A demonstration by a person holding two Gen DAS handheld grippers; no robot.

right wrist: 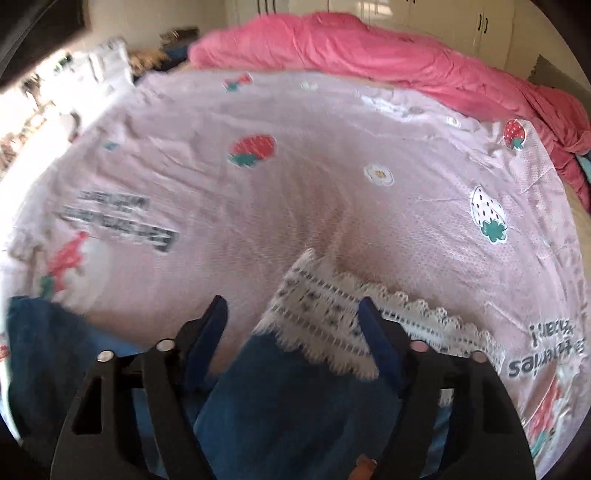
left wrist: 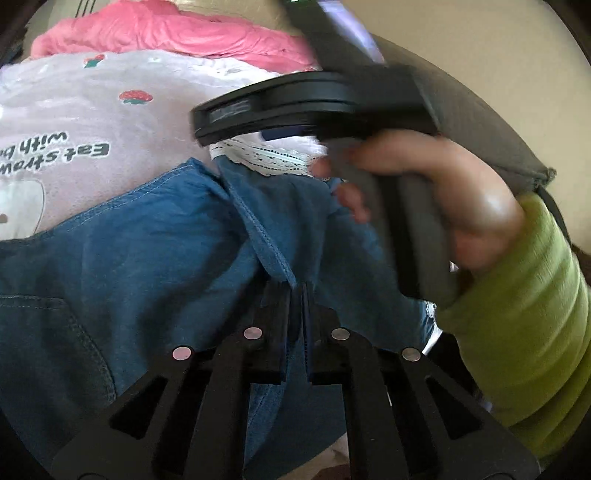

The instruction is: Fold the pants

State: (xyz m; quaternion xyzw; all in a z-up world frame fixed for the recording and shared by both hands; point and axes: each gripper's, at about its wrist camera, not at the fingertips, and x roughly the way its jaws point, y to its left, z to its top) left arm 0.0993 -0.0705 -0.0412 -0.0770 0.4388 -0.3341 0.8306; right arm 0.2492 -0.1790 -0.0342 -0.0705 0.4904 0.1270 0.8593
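Note:
Blue denim pants (left wrist: 140, 251) with a white lace hem (left wrist: 273, 157) lie on a pink strawberry-print bedspread (left wrist: 92, 110). My left gripper (left wrist: 295, 286) is shut on a stitched fold of the denim. The right gripper body (left wrist: 314, 107), held by a hand in a green sleeve, hovers over the lace hem. In the right wrist view my right gripper (right wrist: 291, 306) is open, its blue pads either side of the lace hem (right wrist: 332, 314) of the pants (right wrist: 288, 398), just above the cloth.
A crumpled pink blanket (right wrist: 369, 48) lies along the far side of the bedspread (right wrist: 295, 184). White cupboards (right wrist: 424, 14) stand behind it. Cluttered shelves (right wrist: 92, 66) are at the far left.

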